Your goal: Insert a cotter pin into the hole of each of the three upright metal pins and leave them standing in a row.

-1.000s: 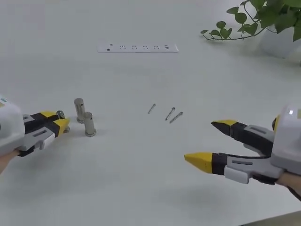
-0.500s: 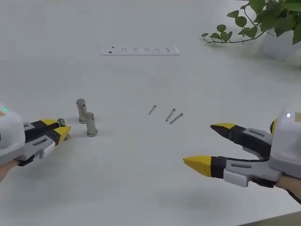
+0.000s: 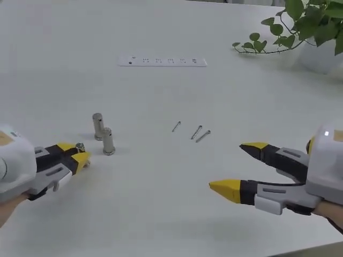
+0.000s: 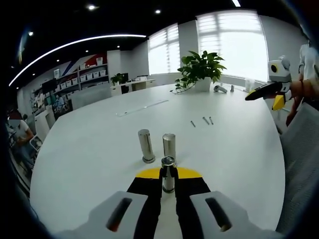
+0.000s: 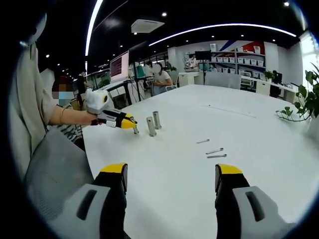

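White table [image 3: 161, 209], bright windows [image 4: 232, 42], curved ceiling light strips [image 4: 114, 36]

White power strip [image 3: 162, 61] flat on the table [image 3: 161, 214]; leafy potted plant [image 3: 311, 24] far right

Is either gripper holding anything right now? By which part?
The left gripper is shut on one metal pin, its fingers pinching the shaft below the head. The right gripper is open, holding nothing.
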A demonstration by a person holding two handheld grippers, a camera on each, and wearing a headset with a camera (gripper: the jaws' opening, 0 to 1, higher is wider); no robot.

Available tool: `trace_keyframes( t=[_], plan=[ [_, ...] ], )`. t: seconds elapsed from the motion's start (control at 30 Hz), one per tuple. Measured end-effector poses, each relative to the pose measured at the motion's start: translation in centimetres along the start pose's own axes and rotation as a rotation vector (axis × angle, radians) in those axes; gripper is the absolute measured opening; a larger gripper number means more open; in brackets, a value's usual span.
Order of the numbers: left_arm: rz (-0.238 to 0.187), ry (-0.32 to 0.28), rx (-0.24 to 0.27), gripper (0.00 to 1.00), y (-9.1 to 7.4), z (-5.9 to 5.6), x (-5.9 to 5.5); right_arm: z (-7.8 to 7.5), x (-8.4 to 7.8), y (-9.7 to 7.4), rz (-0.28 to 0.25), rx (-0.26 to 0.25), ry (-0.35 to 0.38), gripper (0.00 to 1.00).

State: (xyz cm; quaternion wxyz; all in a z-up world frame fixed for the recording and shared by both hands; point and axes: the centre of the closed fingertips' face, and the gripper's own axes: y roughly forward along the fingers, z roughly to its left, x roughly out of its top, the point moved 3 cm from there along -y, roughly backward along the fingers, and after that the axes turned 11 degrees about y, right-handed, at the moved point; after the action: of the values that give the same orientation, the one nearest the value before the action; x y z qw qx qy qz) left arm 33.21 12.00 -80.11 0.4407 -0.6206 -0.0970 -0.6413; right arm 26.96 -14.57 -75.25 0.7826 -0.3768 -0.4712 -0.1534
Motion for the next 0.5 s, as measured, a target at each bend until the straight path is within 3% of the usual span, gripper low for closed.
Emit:
trace_keyframes(
  t=[0.5],
  plan=[
    [-0.011, 0.029, -0.080, 0.07, 0.2, -3.8, 1.3, 1.1, -0.3, -0.3, -0.001, 0.018, -0.005, 0.73]
  ],
)
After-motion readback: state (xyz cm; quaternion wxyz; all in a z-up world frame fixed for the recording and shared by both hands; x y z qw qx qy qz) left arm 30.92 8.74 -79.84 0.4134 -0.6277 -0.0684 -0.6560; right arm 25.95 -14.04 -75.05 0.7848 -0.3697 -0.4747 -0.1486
